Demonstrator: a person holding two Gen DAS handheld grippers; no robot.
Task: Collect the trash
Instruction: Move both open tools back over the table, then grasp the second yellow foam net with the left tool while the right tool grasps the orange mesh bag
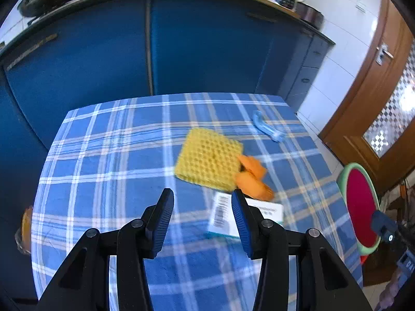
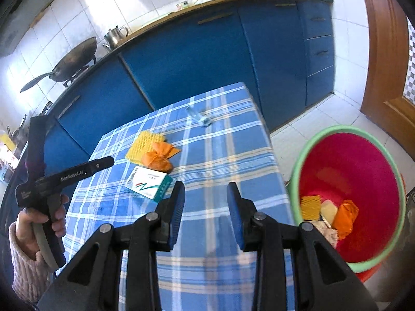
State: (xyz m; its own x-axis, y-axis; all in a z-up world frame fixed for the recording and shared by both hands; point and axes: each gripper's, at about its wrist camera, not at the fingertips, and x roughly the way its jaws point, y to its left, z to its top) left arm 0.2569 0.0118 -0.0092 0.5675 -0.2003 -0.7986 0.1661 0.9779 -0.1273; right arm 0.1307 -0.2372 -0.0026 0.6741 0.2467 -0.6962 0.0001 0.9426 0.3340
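both tongs, left tongs [image 1: 202,208] and right tongs [image 2: 206,202], stand apart and hold nothing. go for the white box [image 1: 225,213] just past your left tongs; squeeze its short sides, then carry it to the bin [image 2: 311,155] beside your right tongs.

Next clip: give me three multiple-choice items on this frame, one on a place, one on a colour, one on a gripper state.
1. Where does the white-and-teal cardboard box lie?
A. on the blue checked tablecloth
B. in the bin
C. on the counter

2. What colour is the inside of the green-rimmed plastic bin?
A. yellow
B. red
C. black

3. What is the right hand-held gripper holding?
A. a box
B. orange foam
C. nothing

Answers: 1 A, the box lies flat on the cloth near the orange crumpled wrapper. 2 B, its inner wall is red. 3 C, the jaws stand apart with only cloth between.
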